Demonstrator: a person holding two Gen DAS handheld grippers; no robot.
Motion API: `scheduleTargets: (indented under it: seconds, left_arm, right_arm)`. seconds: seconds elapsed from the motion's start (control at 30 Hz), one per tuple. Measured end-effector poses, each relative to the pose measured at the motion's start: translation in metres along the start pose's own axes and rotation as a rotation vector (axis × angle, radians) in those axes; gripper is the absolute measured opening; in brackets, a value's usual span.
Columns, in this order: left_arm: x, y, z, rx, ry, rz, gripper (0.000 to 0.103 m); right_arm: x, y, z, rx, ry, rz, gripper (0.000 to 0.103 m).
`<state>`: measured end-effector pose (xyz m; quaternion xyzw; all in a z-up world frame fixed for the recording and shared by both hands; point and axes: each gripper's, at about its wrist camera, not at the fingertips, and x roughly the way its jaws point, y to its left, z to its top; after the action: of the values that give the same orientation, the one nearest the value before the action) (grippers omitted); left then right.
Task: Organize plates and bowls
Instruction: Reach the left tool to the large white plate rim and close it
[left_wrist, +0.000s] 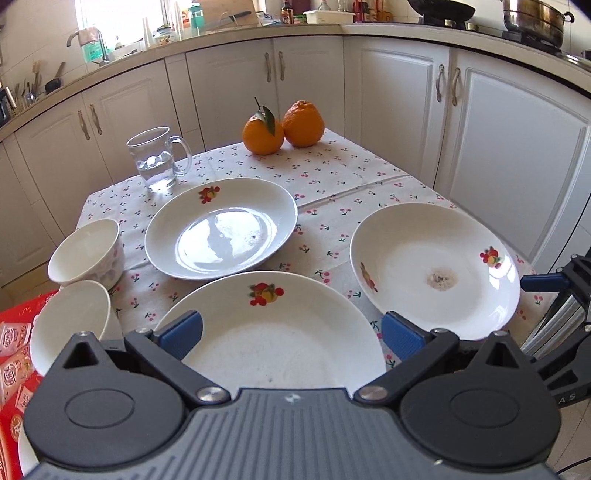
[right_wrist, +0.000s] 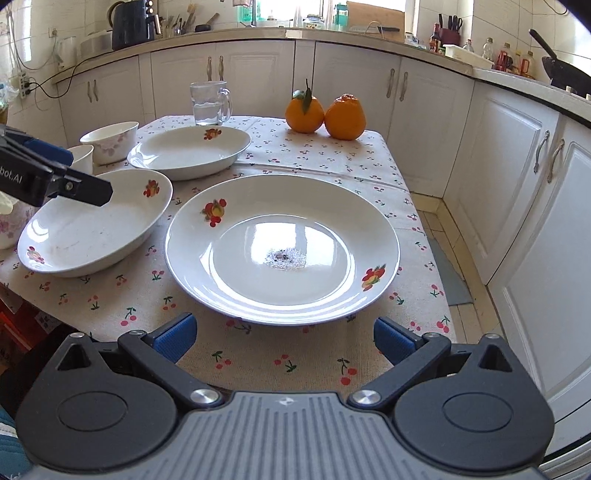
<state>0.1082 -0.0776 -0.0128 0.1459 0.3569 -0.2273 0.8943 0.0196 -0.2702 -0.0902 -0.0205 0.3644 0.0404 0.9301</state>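
Plates and bowls spread over a cherry-print cloth (right_wrist: 314, 155) on the bench (left_wrist: 369, 173). Taking the glass mug (left_wrist: 157, 158) as landmark:

- Far plate (left_wrist: 221, 229): just in front of the mug, flat on the cloth, glossy, fruit print on its rim, a dark speck near the centre.
- Near plate (left_wrist: 273, 332): nearer the camera than the far plate, by the bench's front edge, fruit print on the far rim, dull residue inside. Left gripper (left_wrist: 291, 336) over its near rim, blue fingers (left_wrist: 183, 334) spread wide on either side of the plate, gripping nothing.
- Right plate (right_wrist: 282, 247): well to the right of the mug, flat on the cloth, fruit prints on the rim, a small patch of crumbs at the centre. Right gripper (right_wrist: 284, 339) just short of its near rim, fingers (right_wrist: 173, 338) spread wide, holding nothing and touching no plate.
- Patterned bowl (left_wrist: 88, 253): left of and nearer than the mug, upright, beside the far plate's left rim.
- Plain bowl (left_wrist: 70, 325): just in front of the patterned bowl, at the bench's left edge, beside the near plate; tilt hard to judge through the fisheye.
- Two oranges (left_wrist: 282, 127): right of the mug at the far edge, touching each other, one with a leaf.

Water in the mug, handle turned right. Red packaging (left_wrist: 14, 354) below the bench's left edge. White cabinets (left_wrist: 402, 110) behind.
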Motion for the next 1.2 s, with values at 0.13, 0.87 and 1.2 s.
scheduleTargets:
  seconds: [0.13, 0.87, 1.2]
  left_arm:
    - [0.016, -0.005, 0.015, 0.033, 0.01, -0.046, 0.102]
    - [0.131, -0.046, 0.088, 0.173, 0.243, -0.358, 0.1]
    - [0.148, -0.06, 0.093, 0.238, 0.294, -0.422, 0.077]
  right_arm:
    - [0.014, -0.005, 0.0, -0.001, 0.026, 0.011, 0.103]
    - [0.026, -0.03, -0.008, -0.057, -0.074, 0.137, 0.103]
    - [0.025, -0.029, -0.005, -0.076, -0.067, 0.147, 0.103]
